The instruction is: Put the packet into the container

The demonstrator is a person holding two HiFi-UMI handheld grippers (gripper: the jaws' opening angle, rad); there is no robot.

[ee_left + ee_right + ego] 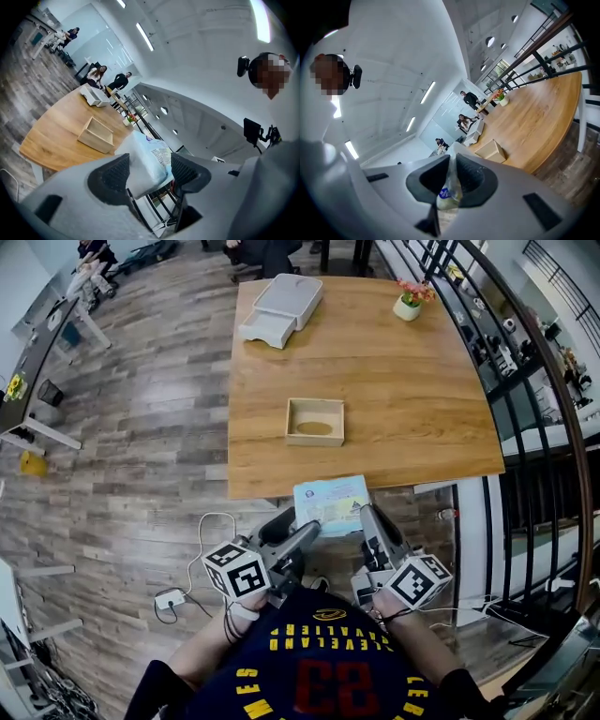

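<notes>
A light blue packet [330,501] hangs in the air just off the near edge of the wooden table [394,381], held between both grippers. My left gripper [309,529] has the packet's lower left end between its pads, which touch its puffy sides in the left gripper view [147,161]. My right gripper [364,514] is shut on the thin right edge of the packet [449,187]. The container, a small open wooden box [314,440], sits empty on the table ahead of the packet. The box also appears in the left gripper view [96,136] and the right gripper view [491,151].
A white boxy device [281,307] stands at the table's far left and a small flower pot [410,301] at the far right. A black railing [525,381] runs along the right side. A cable with an adapter [171,598] lies on the floor at left.
</notes>
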